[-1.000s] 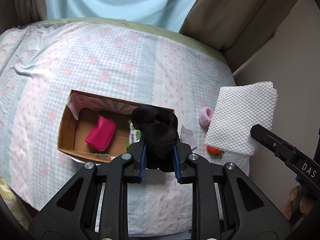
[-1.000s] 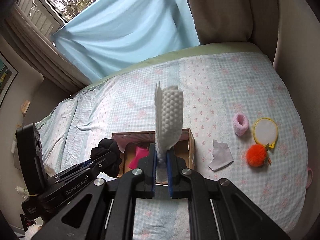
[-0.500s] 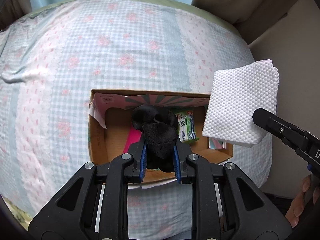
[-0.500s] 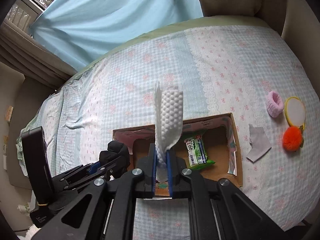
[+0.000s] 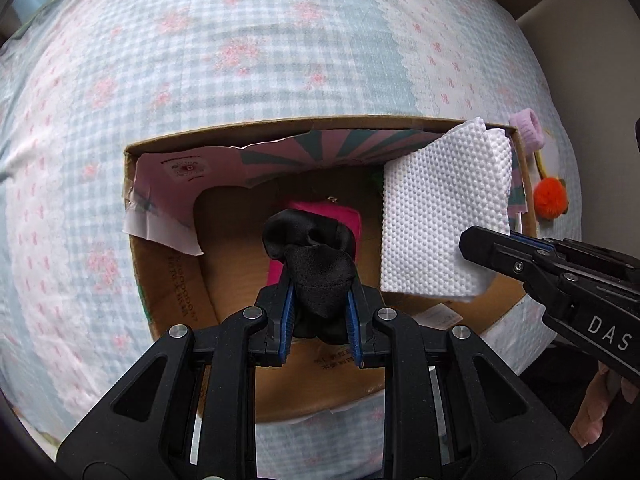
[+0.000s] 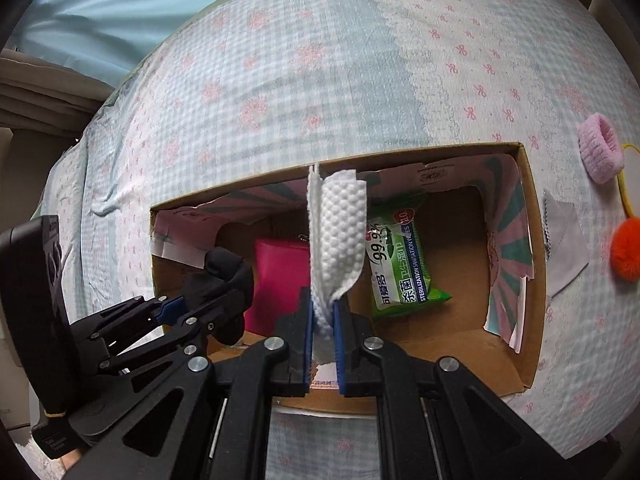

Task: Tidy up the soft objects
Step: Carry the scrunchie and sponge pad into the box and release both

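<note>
My left gripper (image 5: 320,316) is shut on a black sock (image 5: 316,256) and holds it over the open cardboard box (image 5: 168,280), above a pink pouch (image 5: 352,216). My right gripper (image 6: 323,320) is shut on a folded white dimpled cloth (image 6: 338,236) and holds it upright over the middle of the same box (image 6: 532,280). In the left wrist view the white cloth (image 5: 440,216) hangs over the box's right half. In the right wrist view the pink pouch (image 6: 280,276) and a green wipes pack (image 6: 400,264) lie in the box, and the sock (image 6: 224,276) shows at left.
On the checked bedspread (image 6: 320,80) right of the box lie a pink hair scrunchie (image 6: 600,152), an orange pompom (image 6: 626,254), a grey cloth square (image 6: 564,240) and a yellow-rimmed round object (image 6: 624,196). A beige wall (image 5: 568,12) stands at the bed's right edge.
Both grippers have moved down and closer to the box, which now fills both views. The sock and the white cloth now hang over the box interior.
</note>
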Action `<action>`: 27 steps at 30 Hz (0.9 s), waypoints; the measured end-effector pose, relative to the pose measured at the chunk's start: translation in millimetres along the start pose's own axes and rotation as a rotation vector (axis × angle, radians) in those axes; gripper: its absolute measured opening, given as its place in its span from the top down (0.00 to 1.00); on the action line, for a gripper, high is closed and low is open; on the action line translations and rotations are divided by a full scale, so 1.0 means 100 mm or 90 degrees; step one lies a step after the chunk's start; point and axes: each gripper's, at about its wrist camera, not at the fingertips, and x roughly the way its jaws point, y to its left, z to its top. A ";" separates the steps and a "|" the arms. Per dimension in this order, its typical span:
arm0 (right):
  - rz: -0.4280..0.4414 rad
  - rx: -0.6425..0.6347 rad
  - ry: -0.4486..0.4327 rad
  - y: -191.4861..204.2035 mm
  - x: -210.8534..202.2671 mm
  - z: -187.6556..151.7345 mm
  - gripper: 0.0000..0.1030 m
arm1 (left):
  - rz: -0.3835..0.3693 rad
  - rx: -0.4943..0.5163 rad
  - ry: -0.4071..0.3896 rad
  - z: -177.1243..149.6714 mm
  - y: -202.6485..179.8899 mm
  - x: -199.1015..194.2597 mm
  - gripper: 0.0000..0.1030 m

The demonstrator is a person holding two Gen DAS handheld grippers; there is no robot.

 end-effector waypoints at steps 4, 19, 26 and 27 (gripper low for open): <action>-0.016 0.005 0.061 -0.16 0.24 0.08 0.90 | 0.024 0.038 0.016 0.04 -0.08 0.15 0.69; -0.052 0.001 0.029 -0.34 0.12 0.04 0.00 | 0.043 0.082 0.017 -0.18 -0.22 0.24 0.00; -0.049 -0.013 0.006 -0.24 -0.07 -0.10 0.00 | 0.047 0.066 -0.012 -0.24 -0.21 0.03 0.00; -0.048 -0.016 0.000 -0.21 -0.09 -0.12 0.00 | 0.048 0.066 -0.018 -0.26 -0.21 -0.01 0.00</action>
